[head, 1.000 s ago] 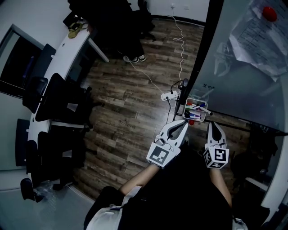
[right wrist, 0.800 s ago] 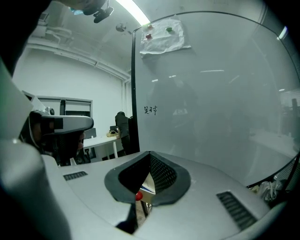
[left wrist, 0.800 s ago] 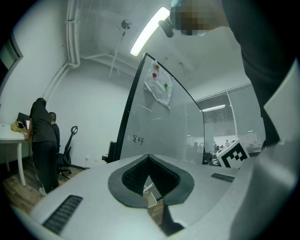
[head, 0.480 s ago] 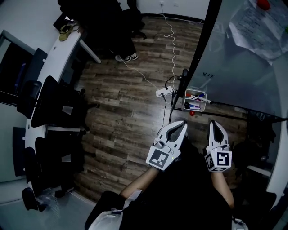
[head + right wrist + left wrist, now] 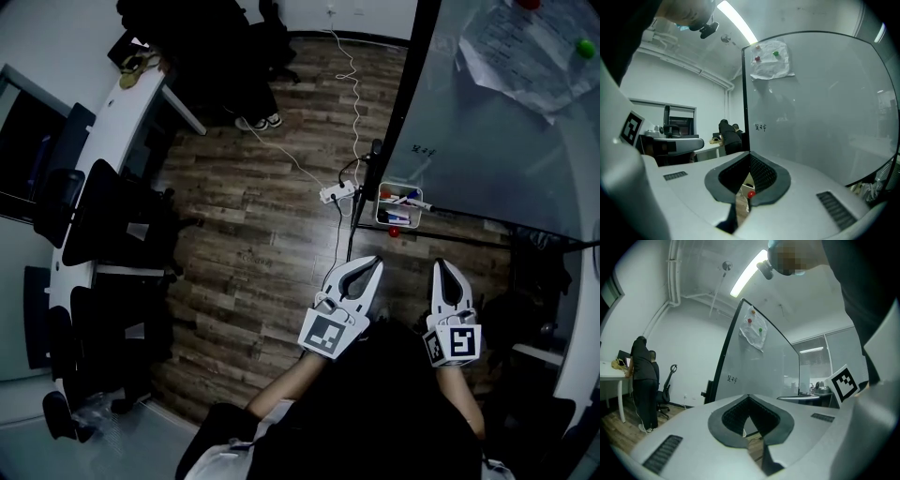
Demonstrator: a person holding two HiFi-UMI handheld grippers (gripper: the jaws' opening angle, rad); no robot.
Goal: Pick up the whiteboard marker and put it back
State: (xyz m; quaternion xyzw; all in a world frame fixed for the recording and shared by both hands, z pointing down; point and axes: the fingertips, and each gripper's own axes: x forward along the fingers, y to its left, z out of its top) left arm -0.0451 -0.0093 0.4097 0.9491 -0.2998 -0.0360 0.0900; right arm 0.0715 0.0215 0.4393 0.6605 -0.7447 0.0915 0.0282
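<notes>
**A:** Whiteboard marker: where is it in the head view?

**B:** As far as I can make out at this size, it lies across the top of the small tray at the foot of the whiteboard. Other pens sit inside the tray. The left gripper and the right gripper are both low in the frame, well apart from the tray, each with its jaws together.

**A:** And the left gripper view?

**B:** The jaws meet tip to tip with nothing between them. Only the whiteboard's dark edge stands ahead.

**A:** The right gripper view?

**B:** Much the same, with the jaws closed on nothing. Through the gap behind the pads a red ball shows, far off by the tray.

**A:** So how far along is the job?

**B:** I judge that the marker is already back in its place and no step is left.
</notes>
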